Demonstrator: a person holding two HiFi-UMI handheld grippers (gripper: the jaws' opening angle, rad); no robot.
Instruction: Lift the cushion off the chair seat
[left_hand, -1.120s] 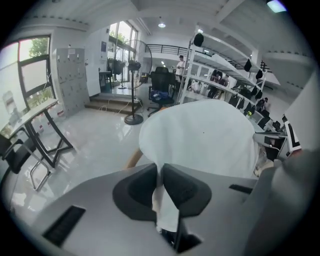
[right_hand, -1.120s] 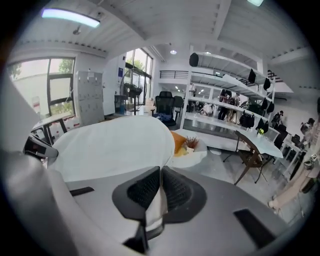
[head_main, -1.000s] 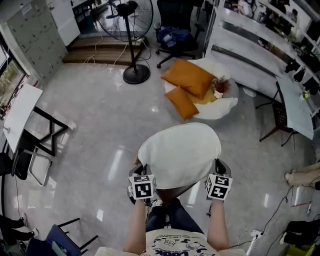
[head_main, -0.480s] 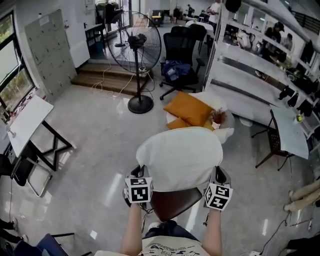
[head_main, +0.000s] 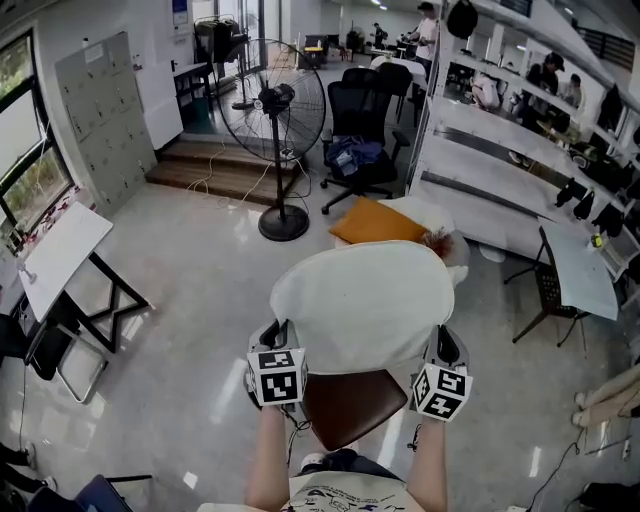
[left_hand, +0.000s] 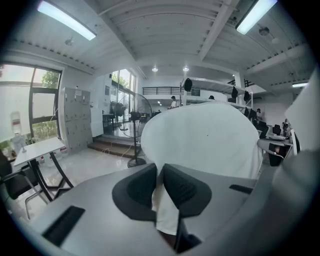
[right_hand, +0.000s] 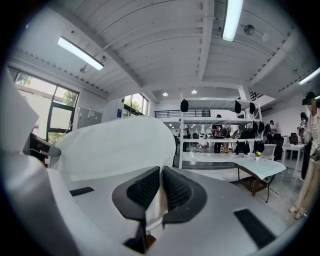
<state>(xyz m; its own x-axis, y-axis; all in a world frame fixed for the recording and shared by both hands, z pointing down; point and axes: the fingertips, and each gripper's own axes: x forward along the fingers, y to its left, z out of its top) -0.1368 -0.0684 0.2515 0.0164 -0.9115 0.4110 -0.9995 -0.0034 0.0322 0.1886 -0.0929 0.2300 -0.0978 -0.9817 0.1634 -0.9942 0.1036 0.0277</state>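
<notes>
I hold a white round cushion (head_main: 362, 305) in the air above the brown chair seat (head_main: 352, 404). My left gripper (head_main: 273, 345) is shut on the cushion's near left edge, my right gripper (head_main: 440, 348) on its near right edge. In the left gripper view the white fabric of the cushion (left_hand: 210, 145) is pinched between the dark pads of the left gripper (left_hand: 161, 192). The right gripper view shows the same: the cushion (right_hand: 117, 147) rises ahead, its edge nipped in the right gripper (right_hand: 160, 192). The cushion hangs clear of the seat, tilted up at its far side.
A standing fan (head_main: 282, 120) and a black office chair (head_main: 365, 135) stand beyond. An orange pillow (head_main: 378, 225) lies on a white floor cushion behind the lifted one. A white folding table (head_main: 55, 255) is at the left, shelving and a white table (head_main: 580, 265) at the right.
Both grippers have risen with the cushion, which has come up off the chair; the brown seat now shows under it. The view has tipped up toward the room.
</notes>
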